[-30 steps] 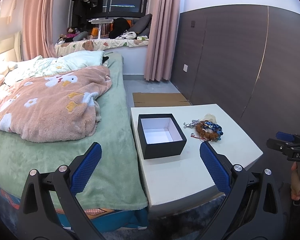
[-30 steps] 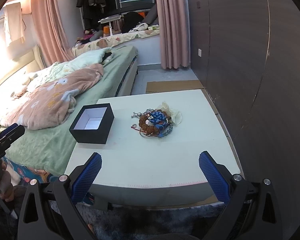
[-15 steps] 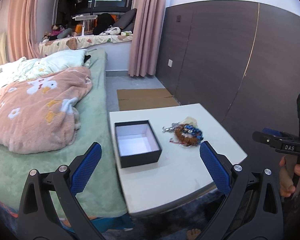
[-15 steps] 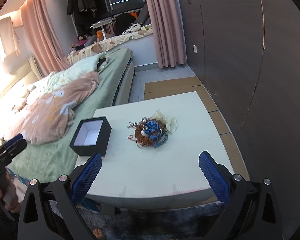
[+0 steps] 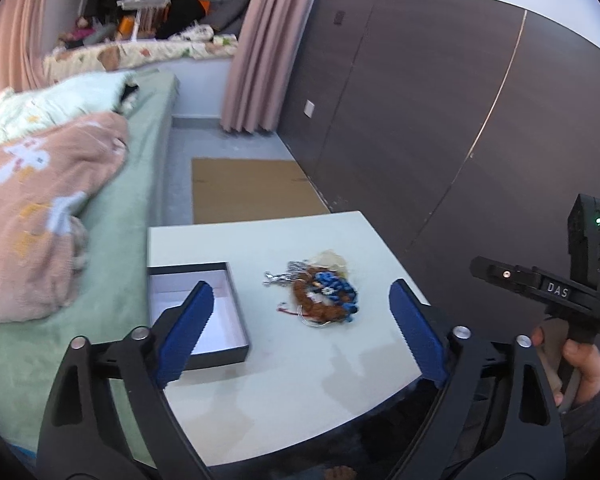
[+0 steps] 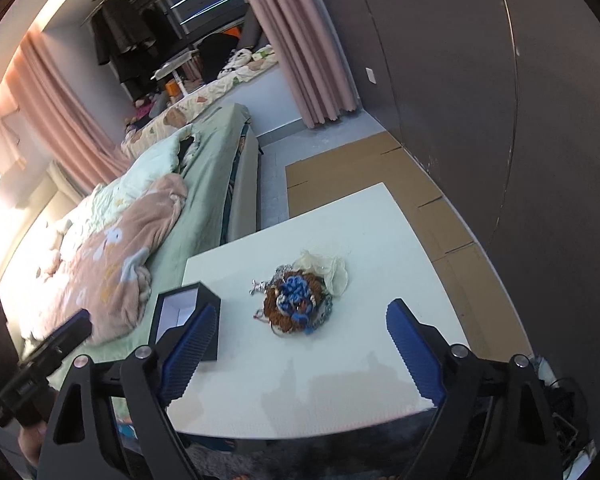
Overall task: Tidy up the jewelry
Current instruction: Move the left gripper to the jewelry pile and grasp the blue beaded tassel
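Jewelry (image 6: 298, 304) lies tangled mid-frame on the white surface (image 6: 340, 380), right of the open black box (image 6: 180, 312); both the left gripper (image 5: 300, 332) and right gripper (image 6: 300, 354), empty, have just narrowed slightly; pinch one strand, lift slowly.

Left gripper (image 5: 300, 336): two black arms with triangular cut-outs, silver round screws at the pivots, blue ribbed pads (image 5: 414, 334) with a saw-toothed inner edge.

Right gripper (image 6: 296, 354): same build, black frame, silver screws, blue ridged pads (image 6: 414, 354).

Seen from the left wrist, the right unit's black body carries white "DAS" lettering, one small silver screw and a green light on an upright black block. Right hand (image 5: 576, 364) at a dark cuff.
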